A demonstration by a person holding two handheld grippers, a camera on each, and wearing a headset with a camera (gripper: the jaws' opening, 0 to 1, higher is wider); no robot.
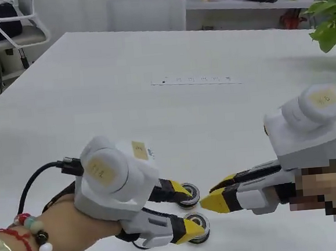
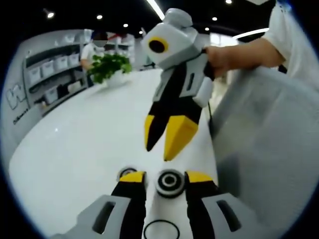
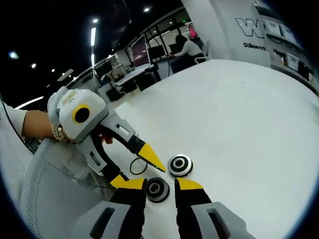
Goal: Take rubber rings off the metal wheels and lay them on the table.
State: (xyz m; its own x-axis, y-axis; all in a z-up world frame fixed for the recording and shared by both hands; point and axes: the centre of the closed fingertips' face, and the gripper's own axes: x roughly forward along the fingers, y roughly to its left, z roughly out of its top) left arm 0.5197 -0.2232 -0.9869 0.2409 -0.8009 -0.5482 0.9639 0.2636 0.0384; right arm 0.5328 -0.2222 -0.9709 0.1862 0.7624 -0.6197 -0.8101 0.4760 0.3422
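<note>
Two small metal wheels with dark rims lie on the white table (image 1: 155, 115): a far wheel (image 1: 189, 195) and a near wheel (image 1: 198, 226). My left gripper (image 1: 185, 208) is open, a yellow tip at each wheel. In its own view the near wheel (image 2: 170, 183) sits between my jaws, the far wheel (image 2: 127, 172) peeks past the left jaw, and a loose black rubber ring (image 2: 161, 230) lies on the table below. My right gripper (image 1: 221, 192) points at the wheels from the right, slightly open and holding nothing. Its view shows the near wheel (image 3: 157, 189), the far wheel (image 3: 180, 165) and the ring (image 3: 138, 166).
A flat white strip (image 1: 195, 80) lies across the middle of the table. A green plant (image 1: 330, 22) stands at the right edge. A black cable (image 1: 35, 178) trails from my left gripper. Chairs (image 1: 147, 12) stand beyond the far edge.
</note>
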